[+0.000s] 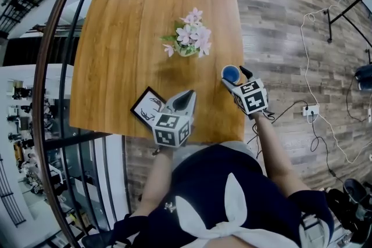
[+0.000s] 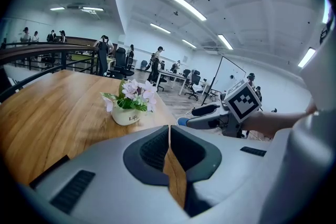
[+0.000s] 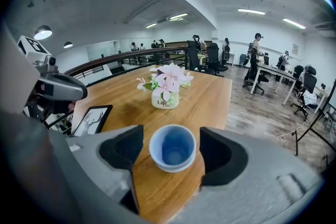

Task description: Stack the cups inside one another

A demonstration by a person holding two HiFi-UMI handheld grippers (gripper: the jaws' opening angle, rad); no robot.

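– One cup (image 1: 231,74) recorded?
– Confirmed. Blue, upright on the worktop (image 1: 128,38) near its edge, between the right tool's (image 1: 238,79) spread jaws, clear of both.
– And the left tool (image 1: 185,100)?
– Jaws pressed together, holding nothing.

1. The counter (image 1: 128,38) is wood. It is smooth, with fine grain lines and a soft shine.
2. The blue cup (image 3: 172,147) by the counter's right edge looks like smooth plastic, a little shiny.
3. The white flower pot (image 3: 164,100) is smooth and glossy.
4. The left gripper (image 2: 169,129) has a grey, matt plastic shell. Its jaws have dark ribbed pads.
5. The floor (image 1: 279,38) is grey wood planks.
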